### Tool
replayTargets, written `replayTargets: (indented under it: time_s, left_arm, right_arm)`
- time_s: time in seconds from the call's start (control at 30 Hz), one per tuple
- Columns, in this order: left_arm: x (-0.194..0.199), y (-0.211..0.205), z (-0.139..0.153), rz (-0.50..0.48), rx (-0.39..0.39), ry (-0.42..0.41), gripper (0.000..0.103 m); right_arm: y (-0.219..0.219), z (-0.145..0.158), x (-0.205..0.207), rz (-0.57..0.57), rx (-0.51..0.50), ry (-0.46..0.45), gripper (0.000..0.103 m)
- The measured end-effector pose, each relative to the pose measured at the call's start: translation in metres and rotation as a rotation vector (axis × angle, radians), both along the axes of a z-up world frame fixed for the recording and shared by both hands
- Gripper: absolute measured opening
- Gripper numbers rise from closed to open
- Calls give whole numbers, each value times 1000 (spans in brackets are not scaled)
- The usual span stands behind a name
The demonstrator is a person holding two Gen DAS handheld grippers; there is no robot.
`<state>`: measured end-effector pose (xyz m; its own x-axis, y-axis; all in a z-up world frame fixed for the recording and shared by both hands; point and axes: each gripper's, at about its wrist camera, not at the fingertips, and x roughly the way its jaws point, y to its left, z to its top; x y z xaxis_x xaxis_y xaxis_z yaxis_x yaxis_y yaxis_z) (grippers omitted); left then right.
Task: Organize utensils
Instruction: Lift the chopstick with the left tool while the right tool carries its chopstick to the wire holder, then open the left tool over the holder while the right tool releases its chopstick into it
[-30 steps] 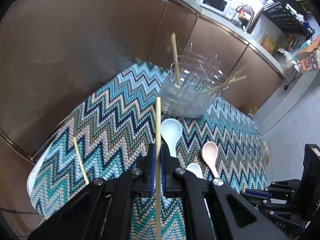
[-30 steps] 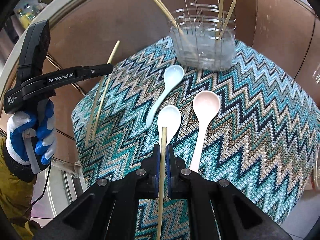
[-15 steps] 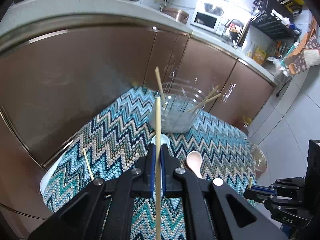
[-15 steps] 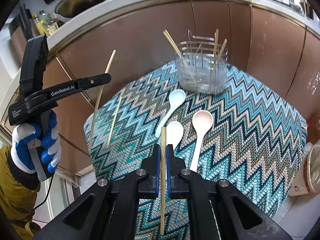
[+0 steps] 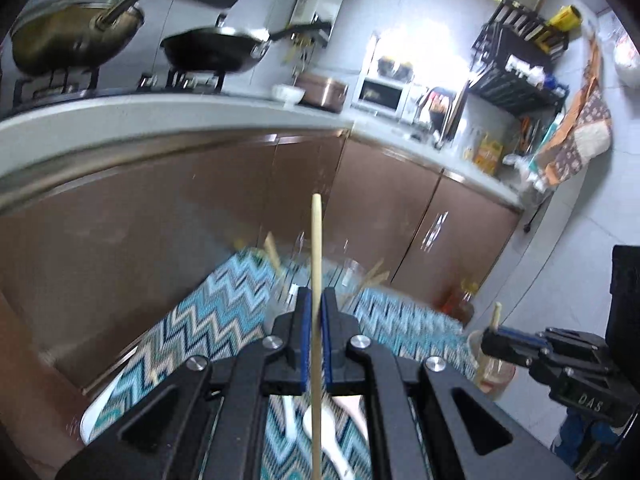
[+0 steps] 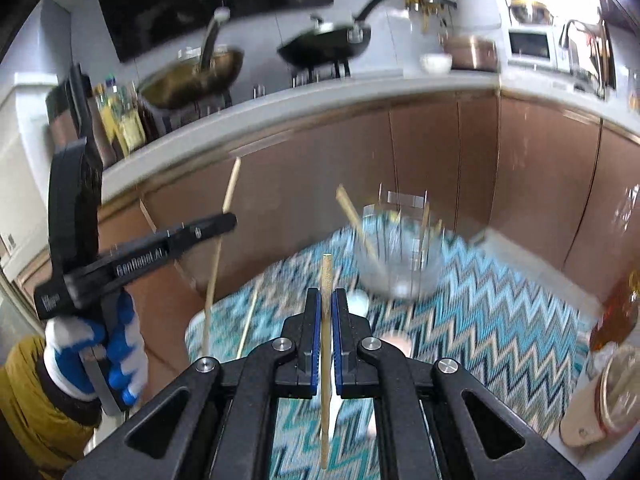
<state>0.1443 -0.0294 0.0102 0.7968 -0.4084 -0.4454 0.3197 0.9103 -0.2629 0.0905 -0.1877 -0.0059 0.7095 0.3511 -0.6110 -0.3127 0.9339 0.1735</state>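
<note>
Chopsticks partly sorted: several already standing in clear holder (image 6: 400, 256) on zigzag cloth (image 6: 500, 328). Left gripper (image 5: 316, 312) clamped on one chopstick (image 5: 316, 248), right gripper (image 6: 327, 312) on another (image 6: 326, 276). Spoons (image 5: 320, 424), seemingly three, left on cloth, also one loose chopstick (image 6: 250, 312).

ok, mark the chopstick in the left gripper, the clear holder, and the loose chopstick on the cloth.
chopstick (image 5: 317, 240), left wrist view, upper shaft.
clear holder (image 6: 404, 264), right wrist view, front wall.
loose chopstick (image 6: 250, 312), right wrist view, mid shaft.
</note>
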Motion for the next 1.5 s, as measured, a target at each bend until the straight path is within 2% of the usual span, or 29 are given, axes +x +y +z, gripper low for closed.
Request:
replayTargets:
  time_s: [0.2, 0.3, 0.4, 0.53, 0.77, 1.0, 1.1, 1.13, 1.17, 1.2, 1.23, 1.27, 1.37, 1.5]
  left_arm:
    - [44, -13, 32, 25, -50, -147, 5]
    - [72, -17, 42, 57, -107, -217, 5]
    - [100, -23, 43, 96, -141, -274, 5]
    - [136, -37, 25, 144, -147, -304, 5]
    - [186, -59, -25, 223, -124, -310, 5]
    - [199, -73, -73, 269, -120, -302, 5]
    - [198, -76, -90, 276, -111, -293, 8]
    - [197, -76, -94, 272, -111, -282, 14]
    - [194, -76, -95, 270, -113, -280, 18]
    - [190, -76, -95, 266, -114, -281, 30]
    - [187, -75, -94, 265, -113, -282, 38]
    - [182, -75, -92, 260, -106, -284, 39]
    - [167, -69, -80, 249, -95, -284, 41]
    - [135, -55, -57, 249, -72, -288, 50]
  right_arm:
    - [-6, 47, 43, -7, 55, -195, 5]
    - [-11, 61, 68, -12, 94, -298, 5]
    - [-17, 66, 93, -27, 122, -390, 5]
    - [-26, 53, 127, -53, 144, -439, 5]
    - [-34, 1, 175, -106, 95, -437, 5]
    - [-41, -41, 193, -156, 52, -414, 5]
    - [-44, -57, 195, -159, 50, -386, 6]
    - [-45, -60, 194, -159, 41, -382, 6]
    - [-45, -62, 191, -156, 33, -381, 8]
    - [-46, -62, 189, -153, 32, -380, 10]
    - [-46, -61, 187, -153, 31, -379, 18]
    - [-46, -59, 185, -156, 28, -379, 24]
    - [-46, -52, 175, -158, 23, -378, 24]
    - [-44, -35, 153, -164, 7, -386, 24]
